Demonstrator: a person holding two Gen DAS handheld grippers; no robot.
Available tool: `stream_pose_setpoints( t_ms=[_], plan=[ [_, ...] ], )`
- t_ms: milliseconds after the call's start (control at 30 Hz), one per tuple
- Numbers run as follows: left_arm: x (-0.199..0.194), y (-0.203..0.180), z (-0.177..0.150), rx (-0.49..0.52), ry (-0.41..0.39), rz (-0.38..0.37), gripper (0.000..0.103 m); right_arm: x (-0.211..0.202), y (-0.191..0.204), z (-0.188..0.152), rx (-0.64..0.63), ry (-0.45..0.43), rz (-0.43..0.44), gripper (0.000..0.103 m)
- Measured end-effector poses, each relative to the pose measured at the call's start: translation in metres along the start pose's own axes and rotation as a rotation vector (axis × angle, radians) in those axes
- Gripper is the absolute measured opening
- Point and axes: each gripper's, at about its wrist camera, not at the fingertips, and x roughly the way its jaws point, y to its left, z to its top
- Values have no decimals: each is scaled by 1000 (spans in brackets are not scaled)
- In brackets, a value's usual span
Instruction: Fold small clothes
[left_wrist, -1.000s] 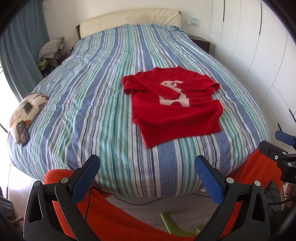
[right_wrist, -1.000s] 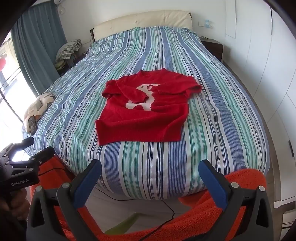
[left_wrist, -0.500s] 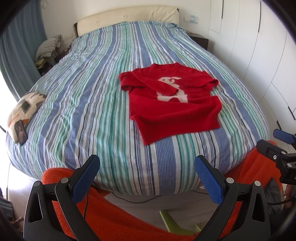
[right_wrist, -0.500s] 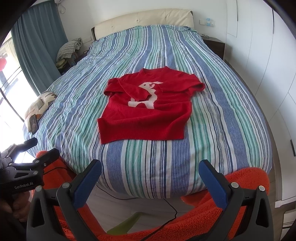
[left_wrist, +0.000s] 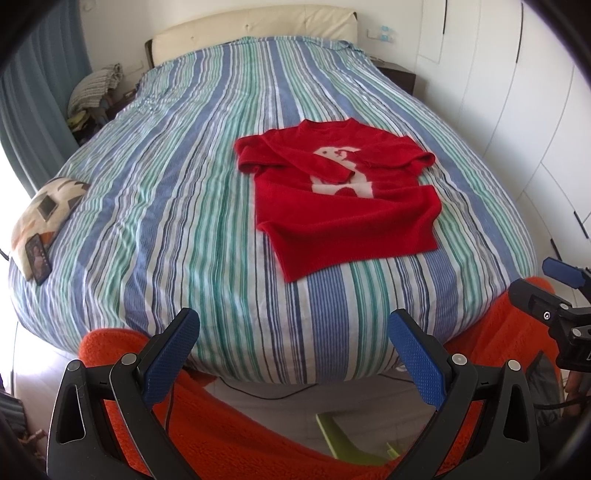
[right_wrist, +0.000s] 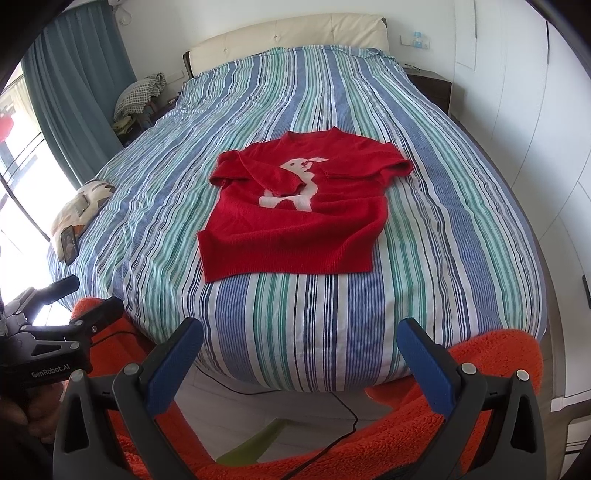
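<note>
On striped blue-green bedspread (right_wrist: 424, 258), centre: small red knitted sweater with white animal motif (right_wrist: 295, 221), sleeves already folded across chest; body fold outstanding. Left gripper (left_wrist: 293, 354) and right gripper (right_wrist: 301, 356) at six o'clock, both spread, empty, well apart from garment.

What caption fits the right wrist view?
Open right gripper faces a red sweater with sleeves folded in, on a striped bed.
</note>
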Motion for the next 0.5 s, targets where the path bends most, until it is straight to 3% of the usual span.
stream_pose_setpoints(
  t_ms=[500],
  plan=[
    [2,-1,0,4,3,-2,102,5,2,0,0,14,3,103]
  ],
)
